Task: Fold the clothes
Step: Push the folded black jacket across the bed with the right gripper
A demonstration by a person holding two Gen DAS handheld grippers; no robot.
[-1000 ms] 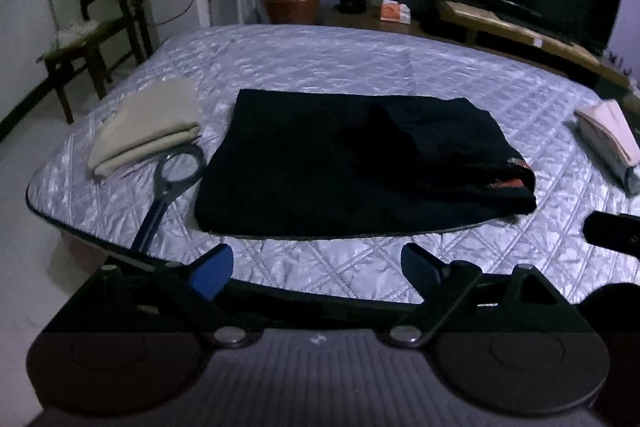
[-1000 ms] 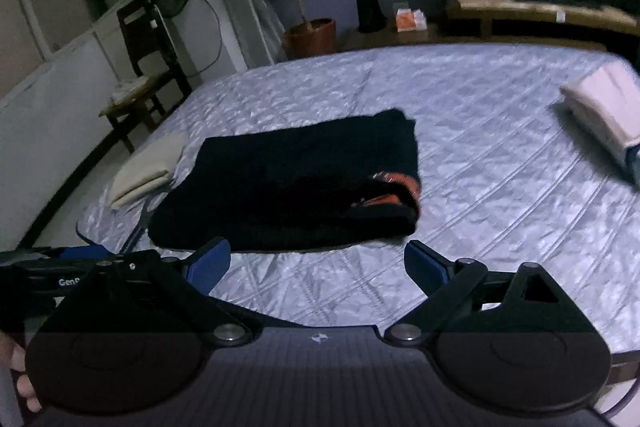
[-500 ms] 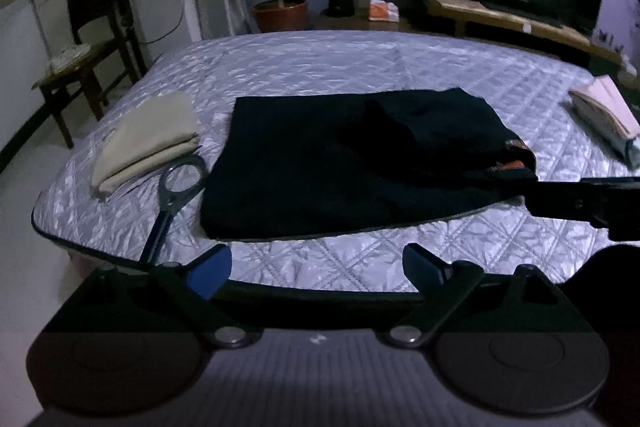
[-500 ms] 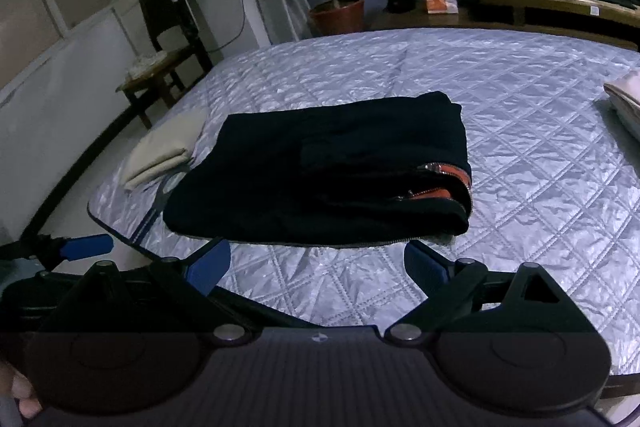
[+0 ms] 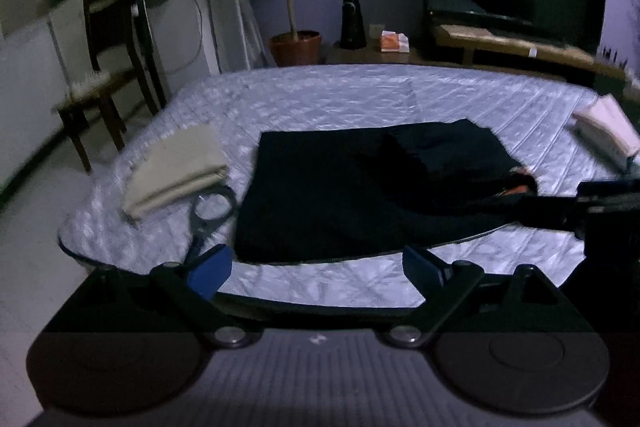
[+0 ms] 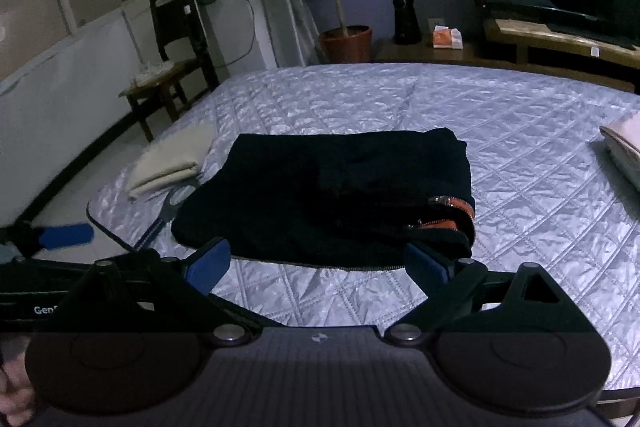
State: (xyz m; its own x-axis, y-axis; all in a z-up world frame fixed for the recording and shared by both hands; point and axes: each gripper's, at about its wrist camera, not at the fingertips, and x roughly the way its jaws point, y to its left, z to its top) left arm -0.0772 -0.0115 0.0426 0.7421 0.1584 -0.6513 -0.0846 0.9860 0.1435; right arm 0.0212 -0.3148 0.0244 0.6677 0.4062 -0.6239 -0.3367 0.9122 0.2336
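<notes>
Dim bedroom, quilted bed: folded black jacket lies ahead of both grippers, long axis left-right. Left gripper & right gripper wide open, empty, clear of cloth; right looks nearer zipper end.

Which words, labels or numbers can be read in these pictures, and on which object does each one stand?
"Gen": white letters, cut off, on the black left gripper body, in the right wrist view.
Small orange and white box on the wooden shelf: print too blurred to read.
Nothing else readable.
</notes>
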